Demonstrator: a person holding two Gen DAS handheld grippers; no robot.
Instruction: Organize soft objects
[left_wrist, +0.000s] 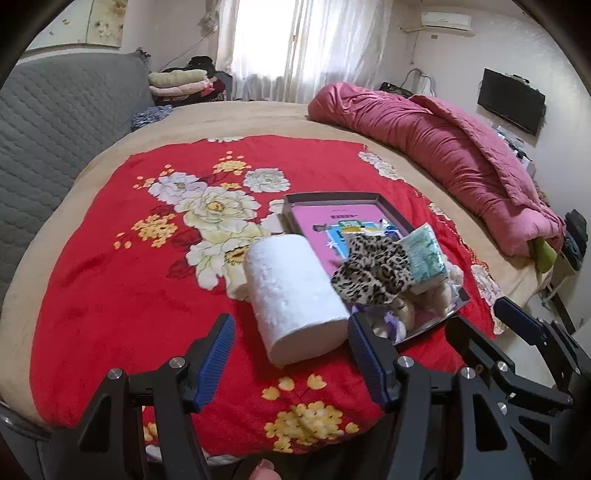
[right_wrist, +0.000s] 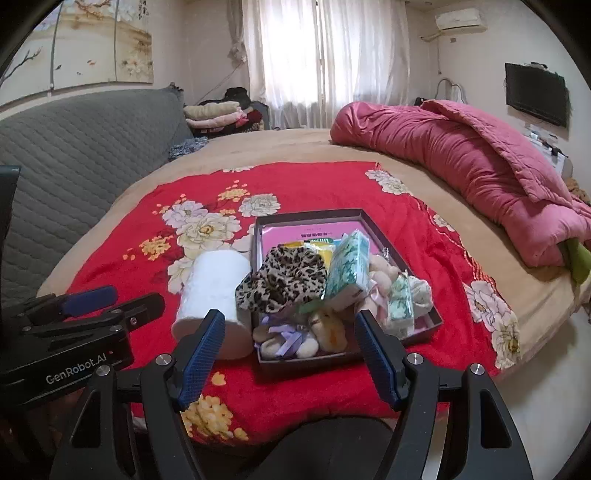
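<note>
A white paper roll (left_wrist: 295, 291) lies on its side on the red floral blanket (left_wrist: 110, 295), just left of a dark shallow box (left_wrist: 332, 197). The box holds a leopard-print scrunchie (left_wrist: 373, 273), green tissue packs (left_wrist: 424, 254), small plush toys (left_wrist: 406, 314) and a pink sheet. My left gripper (left_wrist: 291, 354) is open and empty, its jaws wide apart just in front of the roll. In the right wrist view, my right gripper (right_wrist: 290, 350) is open and empty in front of the box (right_wrist: 306, 214), near the plush toys (right_wrist: 295, 339), scrunchie (right_wrist: 284, 277) and roll (right_wrist: 210, 291).
A rolled pink quilt (left_wrist: 443, 147) lies along the bed's right side. A grey quilted headboard (left_wrist: 55, 129) is at the left, with folded clothes (left_wrist: 177, 81) behind it. A wall TV (left_wrist: 511, 99) hangs at the right. The bed edge drops off at the right.
</note>
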